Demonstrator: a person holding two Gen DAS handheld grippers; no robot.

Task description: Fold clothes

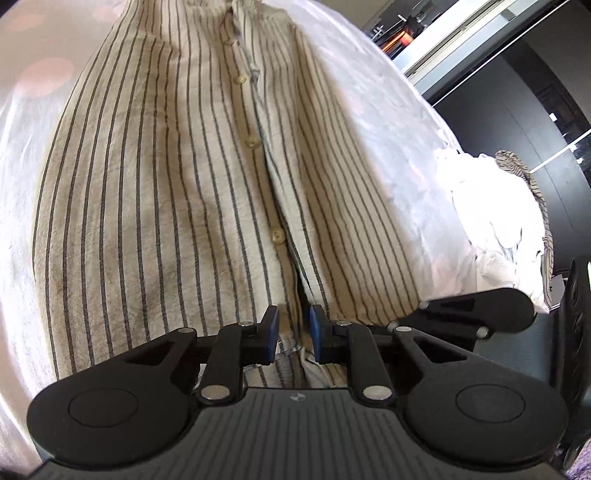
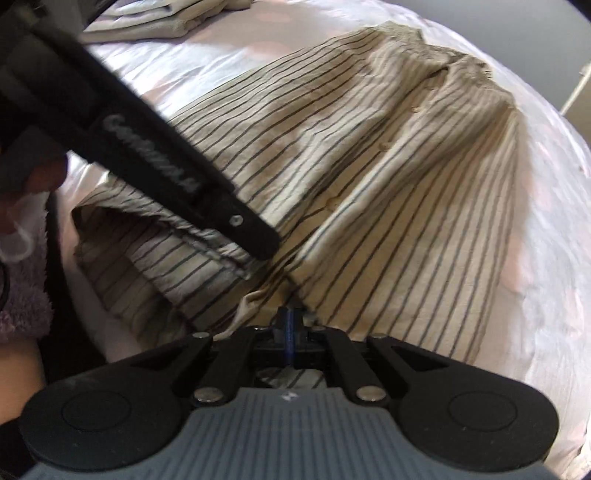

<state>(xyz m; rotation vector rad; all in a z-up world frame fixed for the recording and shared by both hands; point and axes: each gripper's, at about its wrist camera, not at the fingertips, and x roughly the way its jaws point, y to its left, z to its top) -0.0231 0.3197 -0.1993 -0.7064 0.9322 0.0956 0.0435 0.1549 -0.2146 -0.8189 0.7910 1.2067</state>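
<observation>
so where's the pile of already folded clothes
In the right wrist view, the folded clothes sit at the top left on the pale sheet, beyond the striped shirt.

We are pinching the hem of the striped button-up shirt [image 2: 388,177] with our right gripper [image 2: 290,332], its blue pads pressed together. Our left gripper [image 2: 236,225] is reaching across the shirt, which is lying on the pale bedsheet [image 2: 554,229].

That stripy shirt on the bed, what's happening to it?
A person is folding it with a claw in each hand. The striped shirt lies buttoned, front up, on a pale sheet. The left claw sits open at the bottom hem, with cloth between its blue pads. The right claw is shut at the hem beside it. More clothes wait in a pile nearby.
</observation>
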